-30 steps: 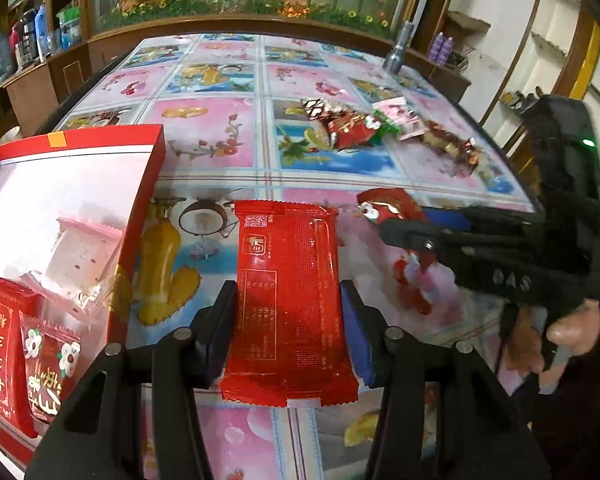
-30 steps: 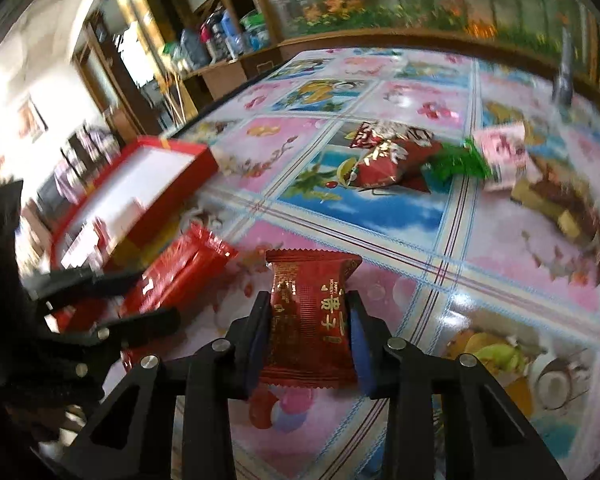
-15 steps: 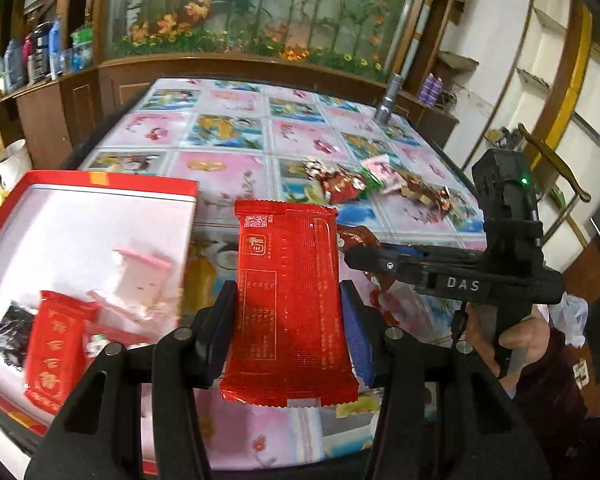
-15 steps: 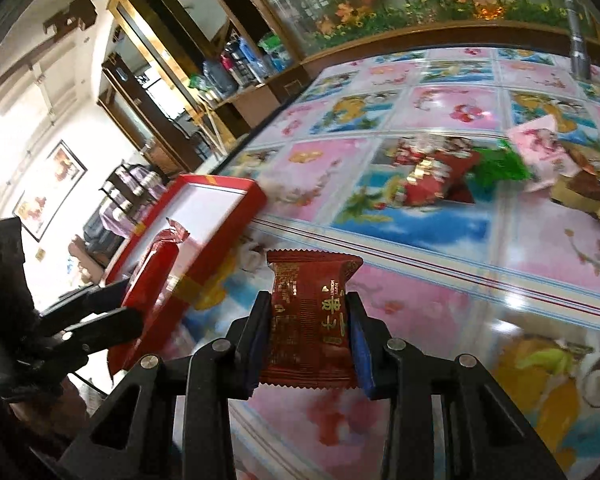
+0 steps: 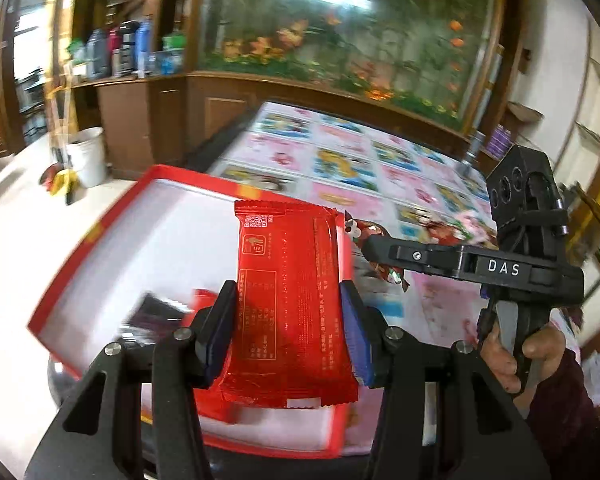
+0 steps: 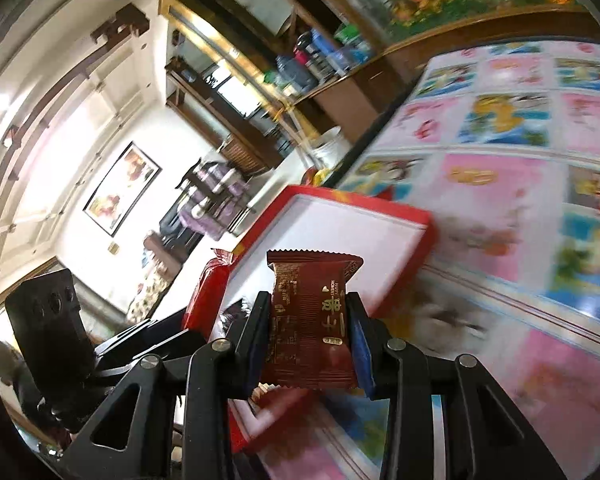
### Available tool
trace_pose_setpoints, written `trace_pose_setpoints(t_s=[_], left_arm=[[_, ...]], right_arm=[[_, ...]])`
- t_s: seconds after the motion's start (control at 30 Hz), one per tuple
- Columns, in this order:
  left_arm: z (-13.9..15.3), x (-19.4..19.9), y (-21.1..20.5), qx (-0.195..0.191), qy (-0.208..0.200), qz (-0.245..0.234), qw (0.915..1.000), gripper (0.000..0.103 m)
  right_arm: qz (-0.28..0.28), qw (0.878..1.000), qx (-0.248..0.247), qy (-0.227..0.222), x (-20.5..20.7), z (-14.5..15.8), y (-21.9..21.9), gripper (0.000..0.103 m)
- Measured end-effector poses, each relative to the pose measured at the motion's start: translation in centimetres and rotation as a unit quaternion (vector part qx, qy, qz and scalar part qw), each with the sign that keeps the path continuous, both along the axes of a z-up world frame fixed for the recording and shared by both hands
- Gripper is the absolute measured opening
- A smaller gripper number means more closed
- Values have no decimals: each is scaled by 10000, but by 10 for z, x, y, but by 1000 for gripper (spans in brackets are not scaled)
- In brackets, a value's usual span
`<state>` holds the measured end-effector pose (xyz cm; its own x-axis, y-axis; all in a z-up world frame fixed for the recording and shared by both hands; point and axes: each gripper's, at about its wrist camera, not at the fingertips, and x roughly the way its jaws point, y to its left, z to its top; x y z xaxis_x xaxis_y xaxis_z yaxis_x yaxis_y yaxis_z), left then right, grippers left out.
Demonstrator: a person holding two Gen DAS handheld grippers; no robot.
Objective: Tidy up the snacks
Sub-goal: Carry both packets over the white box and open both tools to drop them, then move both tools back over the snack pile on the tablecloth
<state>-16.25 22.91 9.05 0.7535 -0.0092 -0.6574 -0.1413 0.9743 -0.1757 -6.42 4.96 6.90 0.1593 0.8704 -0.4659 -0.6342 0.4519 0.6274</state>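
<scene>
A picture-printed table (image 5: 340,148) carries a red box (image 5: 172,178) and loose snacks (image 5: 448,228).

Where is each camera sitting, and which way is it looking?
Left wrist: sits on the left gripper, looking over its bright red packet into the red box; the right gripper and hand show.
Right wrist: sits on the right gripper, looking past its dark red packet; the left gripper's black body shows.
Shared: box, floral tablecloth.

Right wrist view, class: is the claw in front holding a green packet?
No, the right claw is shut on a dark red snack packet.
</scene>
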Motion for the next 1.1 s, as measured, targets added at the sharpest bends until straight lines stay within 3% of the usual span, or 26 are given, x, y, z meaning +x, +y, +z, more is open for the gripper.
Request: trace_pose_setpoints(t_s=[0.27, 0.53, 0.67, 0.9, 1.1], left_arm=[[-17, 1, 40, 136, 125, 628, 9979, 49], [-41, 12, 51, 171, 479, 850, 9951, 49], [-41, 18, 47, 397, 622, 980, 9924, 49], [-16, 31, 15, 1051, 415, 1104, 9874, 57], [17, 64, -81, 1499, -69, 145, 9886, 75]], right_arm=[[104, 9997, -90, 199, 2, -14, 69, 37], [296, 9983, -501, -3, -5, -27, 90, 39], [271, 9977, -619, -87, -5, -25, 89, 43], [-341, 9981, -31, -519, 2, 5, 34, 55], [-1658, 9793, -38, -1163, -5, 24, -81, 66]])
